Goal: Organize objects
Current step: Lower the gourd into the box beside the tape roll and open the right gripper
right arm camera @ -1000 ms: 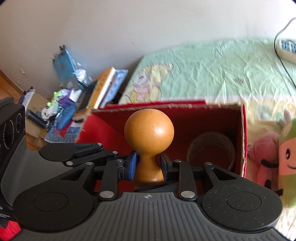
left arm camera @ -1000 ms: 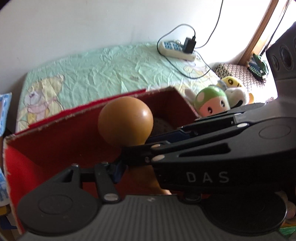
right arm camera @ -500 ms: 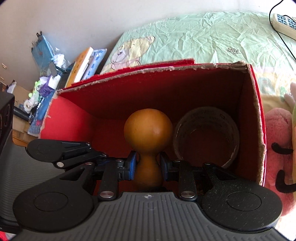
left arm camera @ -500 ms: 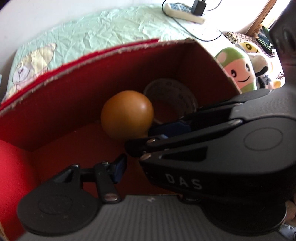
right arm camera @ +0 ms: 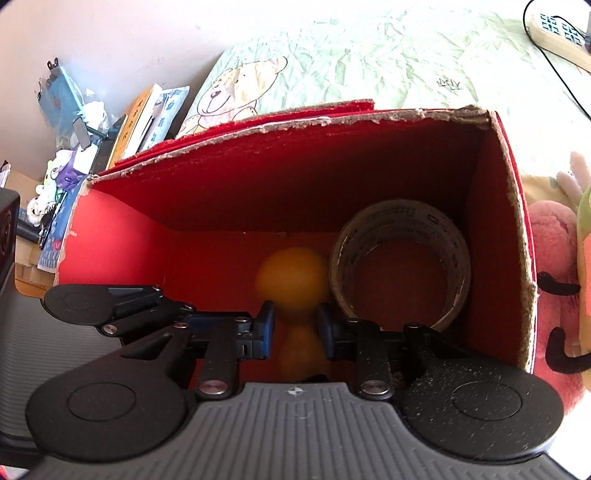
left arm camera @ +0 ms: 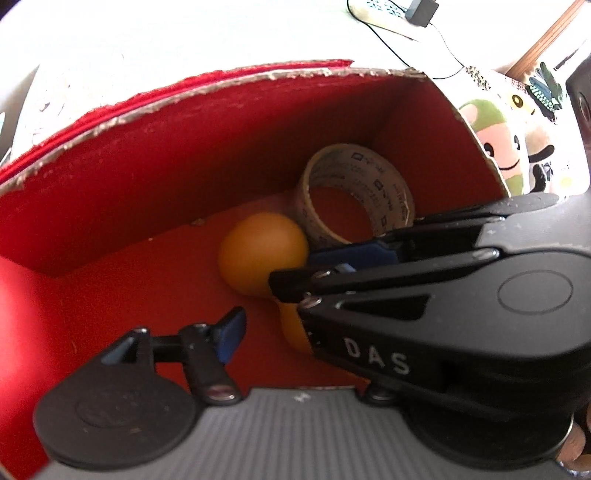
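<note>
An orange wooden piece point(right arm camera: 291, 277) with a ball head and a narrow neck hangs low inside a red cardboard box point(right arm camera: 295, 122), blurred in the right wrist view. My right gripper point(right arm camera: 295, 328) is closing, with its blue pads on the neck. In the left wrist view the piece point(left arm camera: 262, 254) lies close beside a tape roll point(left arm camera: 354, 162), and the right gripper point(left arm camera: 295, 273) crosses the picture. My left gripper point(left arm camera: 299, 328) is opening; its one visible finger point(left arm camera: 231, 330) stands clear of the piece's base, and the other is hidden.
The tape roll point(right arm camera: 402, 221) fills the box's right corner. Plush toys point(right arm camera: 554, 258) press against the box's right wall. A power strip point(right arm camera: 557, 29) with cable lies on the green bear-print sheet point(right arm camera: 332, 55). Books and clutter point(right arm camera: 140, 118) sit at the left.
Both grippers have sunk into the box with the orange piece. The left jaws have spread off its base. The piece now sits lower, beside the tape roll, and is blurred.
</note>
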